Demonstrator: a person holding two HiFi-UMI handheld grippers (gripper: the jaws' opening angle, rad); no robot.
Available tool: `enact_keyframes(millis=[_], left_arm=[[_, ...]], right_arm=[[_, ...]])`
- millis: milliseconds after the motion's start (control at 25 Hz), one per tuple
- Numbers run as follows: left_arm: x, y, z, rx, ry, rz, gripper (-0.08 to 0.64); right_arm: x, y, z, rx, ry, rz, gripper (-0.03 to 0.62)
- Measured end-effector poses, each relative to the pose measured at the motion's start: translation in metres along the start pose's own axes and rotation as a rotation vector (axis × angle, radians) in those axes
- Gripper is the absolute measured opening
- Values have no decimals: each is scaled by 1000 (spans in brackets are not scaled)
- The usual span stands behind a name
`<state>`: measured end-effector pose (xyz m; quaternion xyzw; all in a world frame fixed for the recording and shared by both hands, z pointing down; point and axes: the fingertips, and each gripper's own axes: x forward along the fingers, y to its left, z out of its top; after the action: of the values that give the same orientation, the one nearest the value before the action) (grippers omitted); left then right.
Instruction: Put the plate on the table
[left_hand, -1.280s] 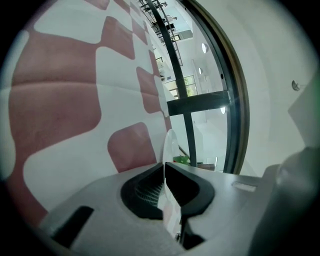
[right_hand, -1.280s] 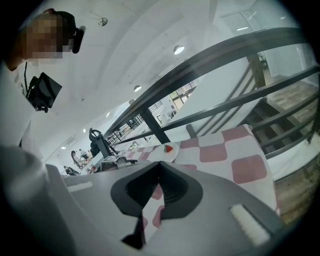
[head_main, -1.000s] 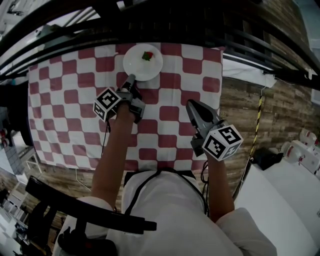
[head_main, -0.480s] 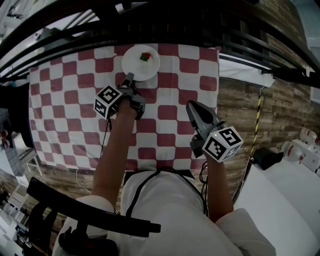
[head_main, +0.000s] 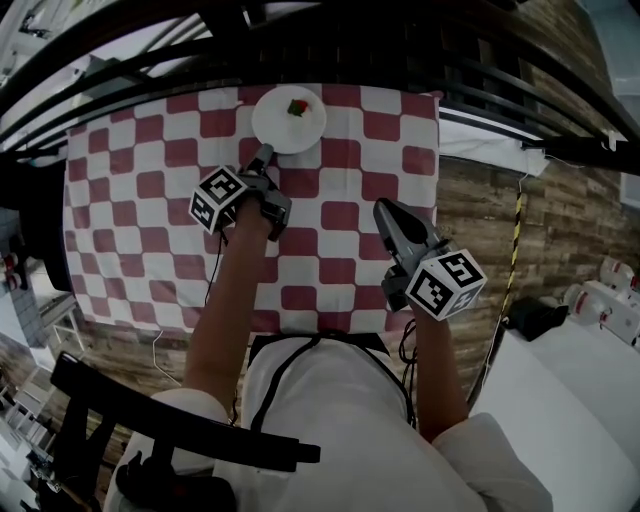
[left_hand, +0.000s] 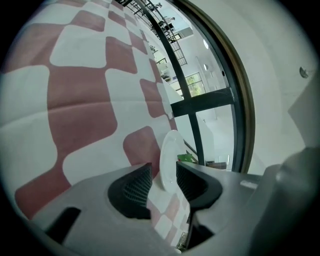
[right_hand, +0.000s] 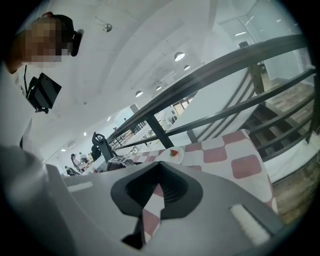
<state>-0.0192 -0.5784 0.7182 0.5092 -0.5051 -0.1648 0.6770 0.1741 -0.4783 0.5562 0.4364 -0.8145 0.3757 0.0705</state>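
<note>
Left gripper view, left gripper (left_hand: 162, 172) fingers just opened apart, plate (left_hand: 170, 150) rim between them, right gripper (right_hand: 159, 165) fingers together.

White shirt (head_main: 340, 420), grey left tongs (head_main: 263, 155), right tongs (head_main: 385, 210) (checkered marker cubes (head_main: 218, 198)).

1. the plate (head_main: 289, 120) lies on the table (head_main: 130, 200), top centre of the head view, near the table's far edge
2. food (head_main: 297, 107) sits on the plate's upper part
3. a railing (head_main: 330, 40) runs behind the table, across the frame's top
4. the floor (head_main: 480, 210) lies right of the table
</note>
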Motion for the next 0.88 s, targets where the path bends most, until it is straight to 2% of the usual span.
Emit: enact_keyframes(millis=[160, 400, 560, 880], left_arm=[[-28, -8, -10, -3, 41, -74, 147], [-84, -25, -4, 90, 60, -147, 66], [-132, -36, -3, 184, 75, -179, 9], [-231, -59, -13, 405, 123, -272, 8]], right_arm=[[-12, 24, -4, -12, -15, 7, 8], [-19, 64, -11, -24, -50, 32, 8], [-30, 97, -20, -48, -72, 40, 8], [-61, 158, -48, -78, -122, 42, 9]])
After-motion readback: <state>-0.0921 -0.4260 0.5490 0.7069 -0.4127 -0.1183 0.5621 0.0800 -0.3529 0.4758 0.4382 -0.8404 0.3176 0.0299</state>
